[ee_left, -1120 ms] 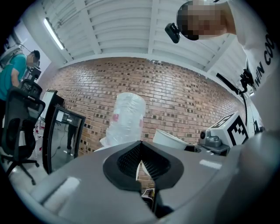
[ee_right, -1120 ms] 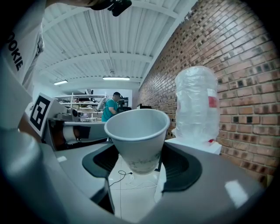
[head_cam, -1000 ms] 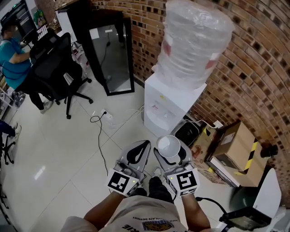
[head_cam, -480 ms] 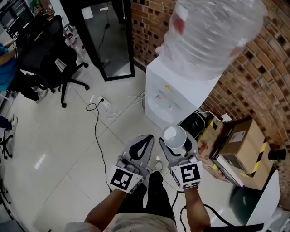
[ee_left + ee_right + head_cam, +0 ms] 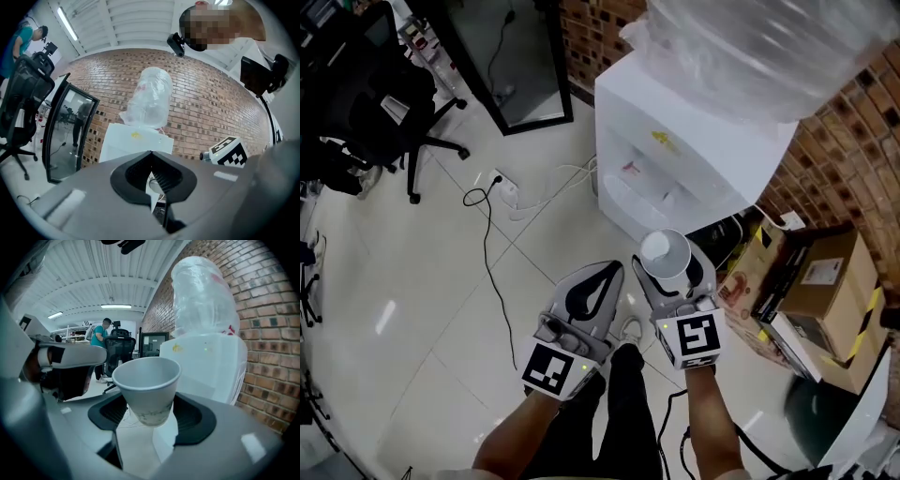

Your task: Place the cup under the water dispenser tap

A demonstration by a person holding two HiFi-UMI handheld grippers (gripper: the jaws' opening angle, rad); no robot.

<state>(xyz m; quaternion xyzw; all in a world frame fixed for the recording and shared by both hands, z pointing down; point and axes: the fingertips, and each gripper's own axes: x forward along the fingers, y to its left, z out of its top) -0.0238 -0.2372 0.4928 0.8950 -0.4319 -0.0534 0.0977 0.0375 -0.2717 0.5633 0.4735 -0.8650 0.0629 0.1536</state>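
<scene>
While the right gripper (image 5: 672,272) clasps the white paper cup (image 5: 665,255) upright between its widely spread jaws, the cup hangs above the tiled floor (image 5: 422,309) just in front of the white water dispenser (image 5: 694,150), not yet inside the recess with the taps (image 5: 645,186). The left gripper (image 5: 612,272) beside it has its jaws closed tip to tip, with nothing between them.

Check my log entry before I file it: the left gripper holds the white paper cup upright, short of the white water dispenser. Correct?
No: the right gripper holds the white paper cup upright, short of the white water dispenser. The right gripper view shows it between those jaws; the left gripper is shut.
</scene>
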